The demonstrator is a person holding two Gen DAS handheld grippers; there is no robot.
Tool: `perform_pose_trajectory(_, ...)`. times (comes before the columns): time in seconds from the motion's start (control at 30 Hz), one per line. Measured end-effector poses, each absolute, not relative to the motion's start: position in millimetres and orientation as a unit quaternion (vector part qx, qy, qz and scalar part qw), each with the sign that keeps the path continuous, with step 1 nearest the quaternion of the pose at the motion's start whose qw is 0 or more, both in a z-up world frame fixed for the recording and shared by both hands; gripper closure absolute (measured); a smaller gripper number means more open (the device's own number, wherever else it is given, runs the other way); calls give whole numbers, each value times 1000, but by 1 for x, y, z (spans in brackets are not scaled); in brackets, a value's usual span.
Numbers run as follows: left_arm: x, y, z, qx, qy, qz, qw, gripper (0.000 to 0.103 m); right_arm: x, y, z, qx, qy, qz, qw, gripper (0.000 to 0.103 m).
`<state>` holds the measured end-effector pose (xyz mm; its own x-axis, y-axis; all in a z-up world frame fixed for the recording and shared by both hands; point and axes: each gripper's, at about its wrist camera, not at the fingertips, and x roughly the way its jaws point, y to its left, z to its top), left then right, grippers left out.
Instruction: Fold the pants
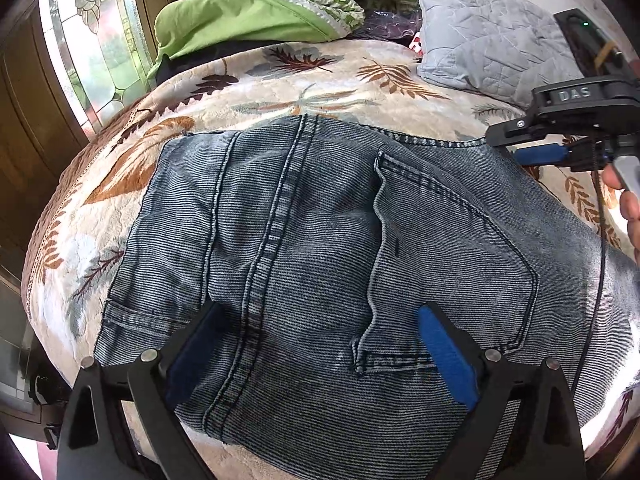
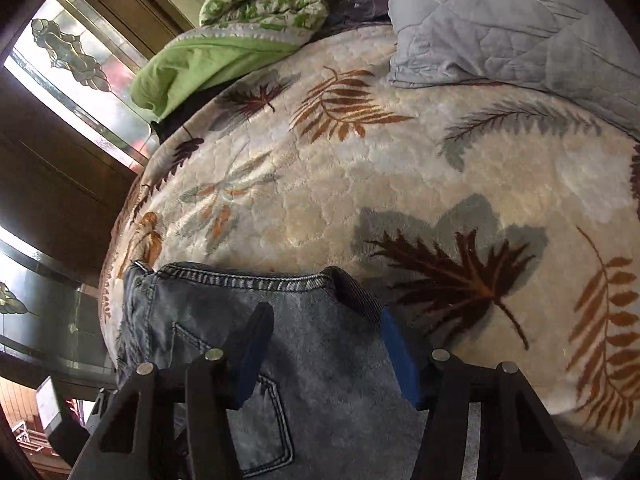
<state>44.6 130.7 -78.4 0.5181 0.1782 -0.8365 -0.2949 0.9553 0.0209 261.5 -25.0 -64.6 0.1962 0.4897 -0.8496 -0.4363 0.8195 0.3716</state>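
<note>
Left wrist view: the jeans [image 1: 320, 248] lie folded on the bed [image 1: 100, 184], back pocket up. Left gripper [image 1: 320, 356] and right gripper [image 2: 324, 344] hover with jaws spread, empty. Folding looks nearly finished, perhaps one tidy-up left.

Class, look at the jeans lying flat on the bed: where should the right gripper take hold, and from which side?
Grip the jeans at the stitched hem, near its lifted corner, coming in low from the right gripper side; that raised edge gives its open fingers something to pinch.
</note>
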Motion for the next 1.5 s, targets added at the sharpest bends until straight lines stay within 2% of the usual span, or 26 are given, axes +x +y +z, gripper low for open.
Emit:
perform_pose_trajectory(0.03, 45, 131, -78, -64, 472, 134, 869, 5, 266, -21, -70, 20, 562, 298, 771, 51)
perform_pose_trajectory(0.1, 45, 132, -79, -67, 473, 130, 869, 4, 270, -18, -75, 27, 562, 301, 770, 65)
perform_pose_trajectory(0.17, 45, 133, -78, -70, 474, 126, 869, 4, 272, -9, -81, 4, 571, 303, 763, 68)
perform_pose_trajectory(0.23, 45, 134, -78, -72, 475, 124, 868, 4, 271, 0, -85, -24, 576, 304, 758, 76)
perform_pose_trajectory(0.27, 45, 134, -78, -73, 475, 123, 868, 4, 269, 2, -84, -32, 575, 303, 759, 88)
perform_pose_trajectory(0.37, 45, 133, -79, -72, 477, 123, 867, 3, 262, 9, -78, -73, 556, 295, 774, 96)
perform_pose_trajectory(0.5, 46, 133, -80, -70, 477, 121, 868, 3, 254, 18, -65, -124, 517, 267, 804, 97)
perform_pose_trajectory(0.67, 46, 134, -80, -71, 478, 121, 867, 2, 255, 27, -75, -152, 509, 246, 811, 97)
perform_pose_trajectory(0.77, 45, 133, -81, -65, 478, 122, 868, 2, 262, 18, -85, -107, 528, 245, 806, 92)
perform_pose_trajectory(0.9, 45, 131, -81, -65, 477, 124, 867, 2, 257, -6, -65, -52, 507, 221, 831, 84)
perform_pose_trajectory(1.1, 45, 132, -80, -68, 477, 123, 867, 2, 204, -52, -44, 30, 499, 237, 833, 84)
perform_pose_trajectory(1.27, 45, 132, -81, -64, 477, 125, 868, 2, 185, -86, -89, 40, 554, 196, 808, 84)
perform_pose_trajectory(1.33, 45, 131, -81, -60, 476, 128, 868, 2, 193, -108, -103, 98, 565, 197, 795, 84)
perform_pose_trajectory(1.4, 44, 131, -81, -59, 475, 129, 869, 2, 193, -124, -97, 136, 571, 177, 790, 84)
perform_pose_trajectory(1.5, 43, 129, -80, -57, 472, 133, 870, 2, 169, -146, -70, 143, 532, 180, 815, 84)
